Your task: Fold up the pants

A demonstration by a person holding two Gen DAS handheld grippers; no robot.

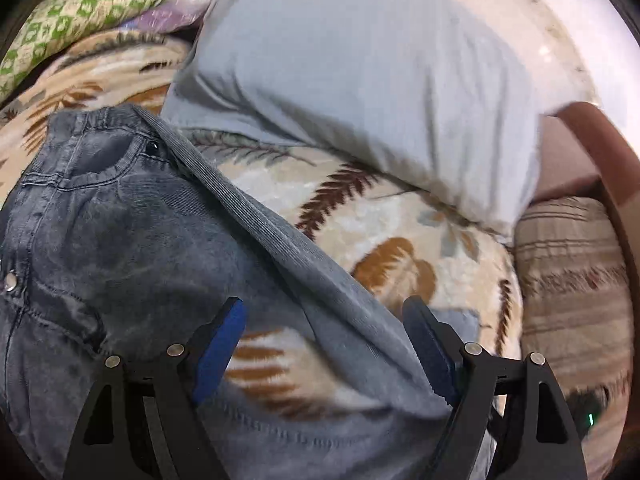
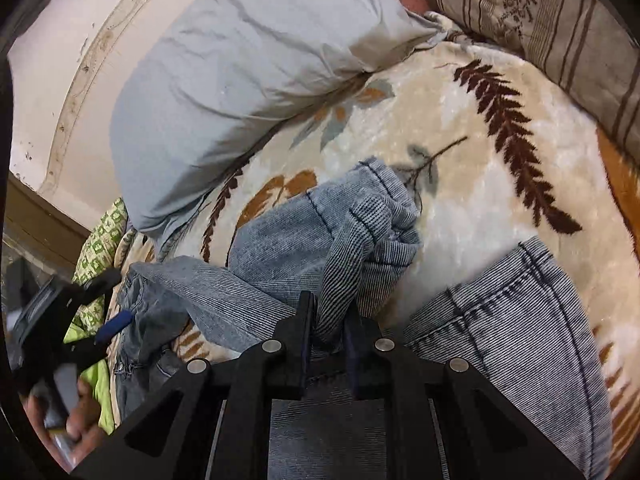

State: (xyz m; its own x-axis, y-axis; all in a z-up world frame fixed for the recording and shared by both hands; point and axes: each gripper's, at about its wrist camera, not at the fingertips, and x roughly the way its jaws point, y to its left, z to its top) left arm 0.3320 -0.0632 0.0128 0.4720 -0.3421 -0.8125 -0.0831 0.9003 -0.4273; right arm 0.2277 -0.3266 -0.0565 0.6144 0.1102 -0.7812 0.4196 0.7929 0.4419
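Grey washed denim pants [image 1: 132, 240] lie on a cream leaf-patterned blanket [image 1: 384, 216]. In the left wrist view the waistband, pocket and a raised fold of leg cloth show. My left gripper [image 1: 324, 314] is open, its blue pads either side of that fold, holding nothing. In the right wrist view my right gripper [image 2: 330, 312] is shut on a bunched fold of the pants [image 2: 340, 240], lifted off the blanket [image 2: 460, 152]. The other leg [image 2: 520, 332] lies flat to the right. The left gripper [image 2: 108, 300] shows at the left edge, open.
A large pale blue pillow [image 1: 352, 68] lies just beyond the pants; it also shows in the right wrist view [image 2: 240, 72]. A striped beige cushion [image 1: 572, 280] sits to the right. A green patterned pillow [image 1: 76, 20] is at the far left. A wall [image 2: 60, 60] is behind.
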